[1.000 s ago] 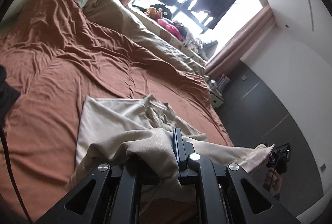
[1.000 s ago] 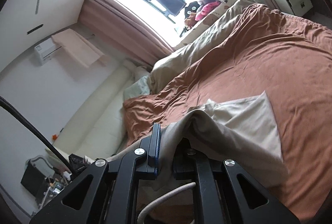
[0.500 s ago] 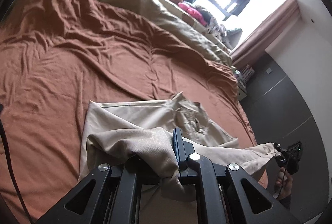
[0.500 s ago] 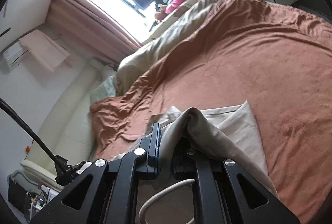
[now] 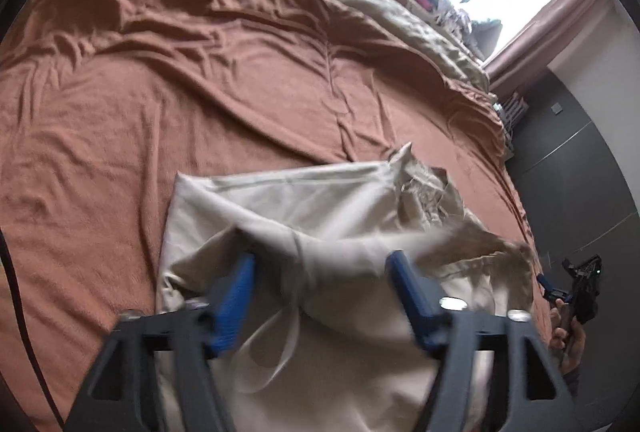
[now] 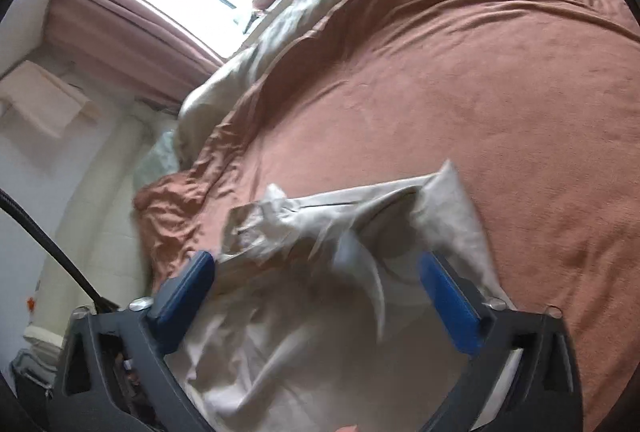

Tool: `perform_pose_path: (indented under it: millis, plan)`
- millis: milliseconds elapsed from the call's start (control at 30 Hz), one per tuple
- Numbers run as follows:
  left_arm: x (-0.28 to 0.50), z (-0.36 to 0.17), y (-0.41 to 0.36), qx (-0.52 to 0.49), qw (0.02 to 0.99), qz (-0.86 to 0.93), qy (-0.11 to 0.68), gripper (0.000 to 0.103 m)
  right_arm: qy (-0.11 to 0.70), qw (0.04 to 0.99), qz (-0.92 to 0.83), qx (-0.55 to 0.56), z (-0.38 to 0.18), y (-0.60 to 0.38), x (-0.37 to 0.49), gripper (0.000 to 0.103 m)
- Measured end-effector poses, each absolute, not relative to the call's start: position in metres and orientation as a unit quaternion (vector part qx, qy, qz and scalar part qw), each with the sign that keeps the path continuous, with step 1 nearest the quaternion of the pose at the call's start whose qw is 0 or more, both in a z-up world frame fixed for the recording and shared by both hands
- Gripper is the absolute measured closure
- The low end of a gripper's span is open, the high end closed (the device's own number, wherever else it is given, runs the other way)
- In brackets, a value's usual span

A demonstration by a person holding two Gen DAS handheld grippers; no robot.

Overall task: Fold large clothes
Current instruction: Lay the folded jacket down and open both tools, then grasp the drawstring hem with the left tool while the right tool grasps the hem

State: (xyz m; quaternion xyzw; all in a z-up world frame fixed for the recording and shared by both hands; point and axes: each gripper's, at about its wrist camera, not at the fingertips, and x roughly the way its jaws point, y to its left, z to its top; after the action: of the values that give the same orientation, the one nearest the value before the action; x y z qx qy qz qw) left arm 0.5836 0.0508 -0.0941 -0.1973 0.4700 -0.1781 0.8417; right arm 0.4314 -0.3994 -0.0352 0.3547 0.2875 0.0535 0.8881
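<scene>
We see the beige garment (image 5: 304, 216) lying (blurred) on the rust bedspread (image 5: 160, 92), both the left gripper (image 5: 320, 268) and right gripper (image 6: 316, 268) having just sprung wide, fabric loose between them.

No writing, label, brand mark or number can be read in either wrist view; the cloth surfaces are plain, and the small things near the window in the upper part of both frames are too blurred to show any lettering.
</scene>
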Motion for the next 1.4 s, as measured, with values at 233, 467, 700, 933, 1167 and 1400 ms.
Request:
perform_pose_path:
  millis: [233,467,700,933,1167,1400]
  plan:
    - [0.569,-0.078,0.057,-0.154,0.867,-0.143,0.451,0.007,0.322,0.901,0.016,0.289,-0.007,-0.373,0.428,0.0]
    - [0.584,-0.094,0.036,-0.049,0.863,-0.111,0.49,0.018,0.374,0.911,-0.013,0.171,0.014,-0.321,0.468,0.005]
    - [0.618,-0.136,0.025,0.022,0.838,-0.099,0.536,0.033,0.445,0.889,0.008,0.107,0.0,-0.273,0.535,0.007]
    - [0.639,-0.166,0.019,0.044,0.825,-0.104,0.554,0.064,0.493,0.865,0.056,0.073,-0.024,-0.223,0.585,0.007]
    - [0.634,-0.154,0.018,0.043,0.849,-0.112,0.514,0.091,0.517,0.854,0.045,0.032,-0.054,-0.207,0.606,0.099]
    - [0.627,-0.121,0.033,-0.019,0.876,-0.121,0.466,0.092,0.454,0.89,0.024,0.031,-0.019,-0.211,0.588,0.103]
